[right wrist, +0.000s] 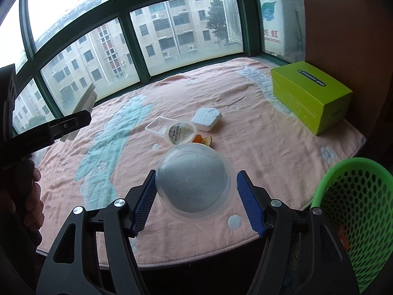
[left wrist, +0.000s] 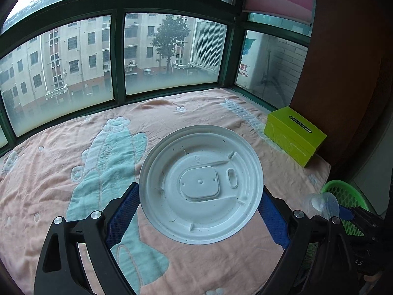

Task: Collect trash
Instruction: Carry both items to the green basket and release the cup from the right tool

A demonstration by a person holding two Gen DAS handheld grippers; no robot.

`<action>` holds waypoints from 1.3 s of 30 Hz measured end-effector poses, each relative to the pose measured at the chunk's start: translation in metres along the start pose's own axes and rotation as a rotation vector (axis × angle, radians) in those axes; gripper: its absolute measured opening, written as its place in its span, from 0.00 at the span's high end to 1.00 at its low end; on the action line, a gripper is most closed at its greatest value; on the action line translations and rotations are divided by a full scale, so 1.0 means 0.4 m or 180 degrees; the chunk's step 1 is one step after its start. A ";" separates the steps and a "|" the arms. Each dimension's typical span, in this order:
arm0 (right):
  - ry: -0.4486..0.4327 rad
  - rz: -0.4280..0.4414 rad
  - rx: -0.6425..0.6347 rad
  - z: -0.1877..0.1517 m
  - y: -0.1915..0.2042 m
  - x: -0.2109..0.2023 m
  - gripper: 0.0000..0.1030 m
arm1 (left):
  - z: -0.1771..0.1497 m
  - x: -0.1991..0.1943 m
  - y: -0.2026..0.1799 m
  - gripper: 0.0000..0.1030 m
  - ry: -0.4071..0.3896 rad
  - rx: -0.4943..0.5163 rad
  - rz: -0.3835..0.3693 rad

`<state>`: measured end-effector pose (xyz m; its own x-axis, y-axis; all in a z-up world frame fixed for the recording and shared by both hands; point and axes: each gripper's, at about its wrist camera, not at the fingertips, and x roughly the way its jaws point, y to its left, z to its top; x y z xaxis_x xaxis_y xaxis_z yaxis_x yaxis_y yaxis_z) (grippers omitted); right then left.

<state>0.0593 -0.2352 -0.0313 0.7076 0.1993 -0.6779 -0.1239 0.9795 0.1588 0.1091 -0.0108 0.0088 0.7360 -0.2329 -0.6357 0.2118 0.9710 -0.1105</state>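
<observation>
Left wrist view. The left gripper holds a white plastic lid across its width, one blue pad against each side of the rim, with the lid's moulded underside facing the camera. The lid is raised over a pink blanket with a pale blue pattern, and it hides most of the blanket's middle. Behind the blanket runs a green-framed window. To the right, a lime-green box stands on the blanket near the brown wall. At the lower right, a clear plastic bowl shows in front of a green mesh basket.

Right wrist view. At the far left edge, the person's hand grips a black handle. On the blanket's centre lie a clear square cup with a printed label, a white foam block just to its right, and a piece of orange peel in front of them. The right gripper holds the clear plastic bowl, mouth turned away from the camera, with a blue pad on each side; the bowl partly hides the peel. Farther right, the lime-green box stands near the blanket's corner. The green mesh basket stands beyond the blanket's right edge, its contents unclear.
</observation>
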 end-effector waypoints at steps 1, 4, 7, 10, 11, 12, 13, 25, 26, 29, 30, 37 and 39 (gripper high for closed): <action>-0.0011 -0.0013 0.0015 -0.002 -0.006 -0.008 0.37 | -0.002 -0.004 -0.008 0.14 -0.0014 0.0006 0.0001; -0.0038 -0.0062 0.0054 -0.008 -0.026 -0.027 0.37 | -0.006 -0.014 -0.031 0.14 -0.0058 0.0032 0.0036; -0.0052 -0.0114 0.0086 -0.013 -0.040 -0.041 0.37 | -0.009 -0.018 -0.050 0.14 -0.0071 0.0043 0.0012; -0.0068 -0.0168 0.0116 -0.018 -0.055 -0.055 0.37 | -0.011 -0.018 -0.069 0.14 -0.0066 0.0080 -0.0015; -0.0075 -0.0181 0.0123 -0.020 -0.061 -0.062 0.37 | -0.012 -0.017 -0.076 0.14 -0.0058 0.0084 -0.0028; -0.0085 -0.0205 0.0128 -0.021 -0.064 -0.067 0.37 | -0.013 -0.017 -0.082 0.14 -0.0051 0.0087 -0.0044; -0.0097 -0.0231 0.0131 -0.024 -0.068 -0.073 0.37 | -0.013 -0.016 -0.088 0.14 -0.0048 0.0092 -0.0061; -0.0162 -0.0482 0.0286 -0.038 -0.151 -0.129 0.37 | -0.009 -0.013 -0.173 0.14 -0.0036 0.0236 -0.0224; -0.0167 -0.0507 0.0303 -0.040 -0.161 -0.134 0.37 | -0.008 -0.013 -0.182 0.14 -0.0036 0.0250 -0.0244; -0.0176 -0.0608 0.0359 -0.049 -0.194 -0.152 0.37 | -0.008 -0.013 -0.207 0.14 -0.0036 0.0301 -0.0294; -0.0175 -0.0641 0.0385 -0.053 -0.205 -0.157 0.37 | -0.008 -0.012 -0.214 0.14 -0.0033 0.0316 -0.0309; -0.0181 -0.0903 0.0559 -0.084 -0.291 -0.199 0.37 | -0.007 -0.012 -0.267 0.14 -0.0030 0.0404 -0.0415; -0.0179 -0.0996 0.0587 -0.092 -0.314 -0.206 0.37 | -0.008 -0.010 -0.283 0.14 -0.0024 0.0428 -0.0458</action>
<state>-0.0093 -0.3735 -0.0217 0.7292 -0.1160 -0.6744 0.2284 0.9703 0.0801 0.0802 -0.1197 0.0216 0.6965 -0.3696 -0.6150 0.3988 0.9120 -0.0965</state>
